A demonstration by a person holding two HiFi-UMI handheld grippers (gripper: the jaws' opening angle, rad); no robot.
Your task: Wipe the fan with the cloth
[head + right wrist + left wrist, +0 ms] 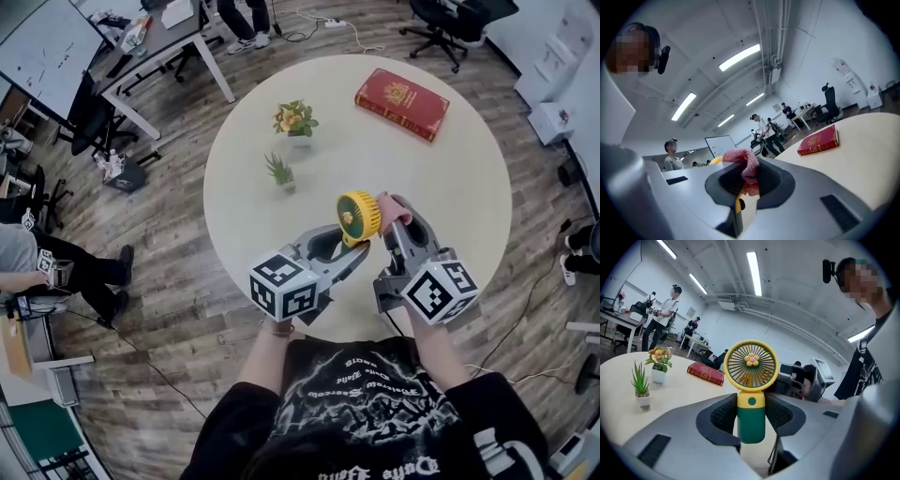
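1. My left tongs [751, 420] pinch the fan [751, 365] by its green handle, one padded jaw pressing on each side. The fan stands upright at the centre of the left gripper view.
2. In the head view the fan's round yellow head sits just below the middle of the frame, over the near part of the round table [450, 178].
3. My right tongs [749, 180] are clamped on the pink cloth [744, 164], which bunches up between the jaws.
4. In the head view the cloth sits just right of the fan's head; I cannot tell whether they touch.
5. A red book [401, 103] lies at the table's upper right. A flower pot [296, 122] and a small green plant [280, 172] stand left of centre.
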